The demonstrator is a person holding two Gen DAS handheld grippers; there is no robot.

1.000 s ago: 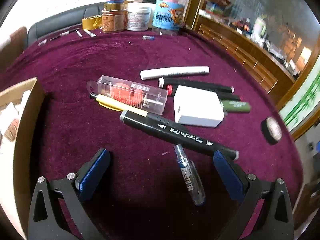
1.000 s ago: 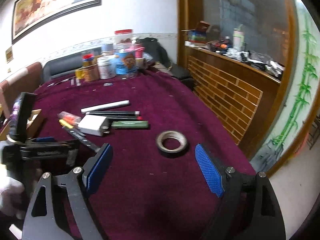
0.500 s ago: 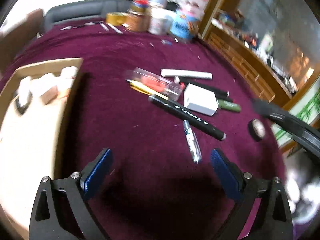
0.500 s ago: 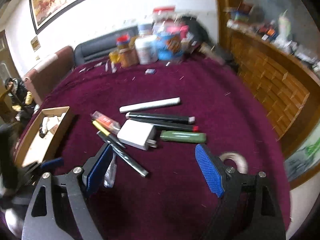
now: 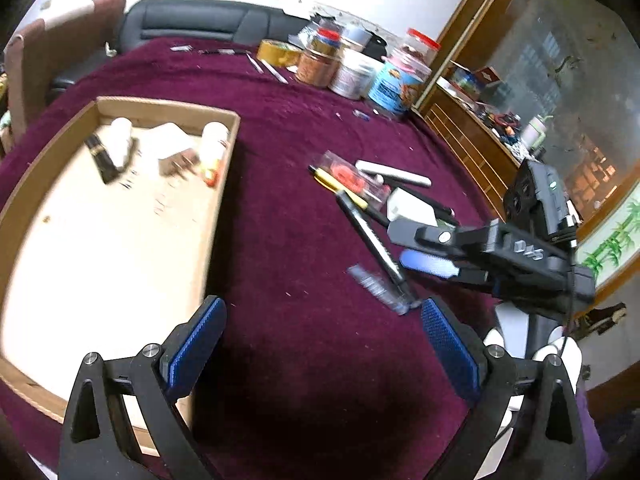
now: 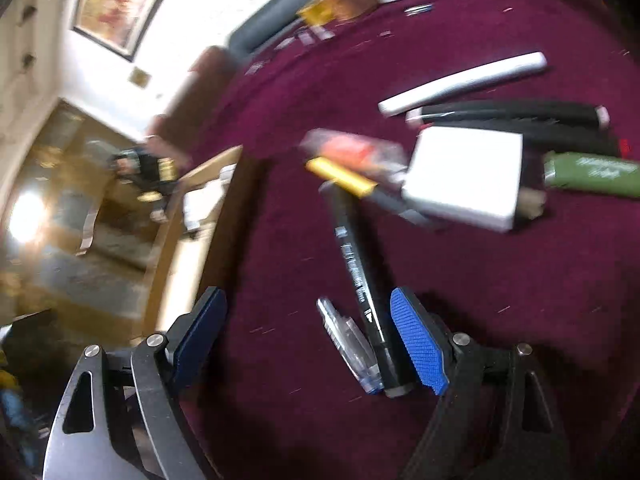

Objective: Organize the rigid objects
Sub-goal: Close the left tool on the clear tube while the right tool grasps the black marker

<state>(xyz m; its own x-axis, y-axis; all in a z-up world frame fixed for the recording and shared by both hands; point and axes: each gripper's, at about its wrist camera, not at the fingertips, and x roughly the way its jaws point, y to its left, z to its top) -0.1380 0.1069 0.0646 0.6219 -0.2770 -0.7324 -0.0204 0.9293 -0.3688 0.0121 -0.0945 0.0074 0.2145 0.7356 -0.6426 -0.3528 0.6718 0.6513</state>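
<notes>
A pile of rigid objects lies on the maroon cloth: a long black marker (image 6: pixel 358 276) (image 5: pixel 370 240), a clear pen cap (image 6: pixel 350 344) (image 5: pixel 378 288), a white adapter block (image 6: pixel 464 176), a clear case with an orange item (image 6: pixel 356 152), a yellow pen (image 6: pixel 344 176), a white tube (image 6: pixel 464 80), black pens (image 6: pixel 512 114) and a green lighter (image 6: pixel 592 174). My right gripper (image 6: pixel 308 340) is open, low over the cloth, with the marker's near end and the cap between its fingers. My left gripper (image 5: pixel 320 344) is open and empty, near the cardboard box (image 5: pixel 224 184). The right gripper shows in the left wrist view (image 5: pixel 436 264).
The cardboard box holds small bottles and a white pack at its far end (image 5: pixel 168 144). Jars and tape rolls (image 5: pixel 352 68) stand at the table's far edge. A wooden cabinet (image 5: pixel 472 136) runs along the right. Chairs (image 5: pixel 200 24) stand behind the table.
My right gripper has swung left from the tape roll and come down over the black marker and clear cap. My left gripper has pulled back and left, bringing the cardboard box into view.
</notes>
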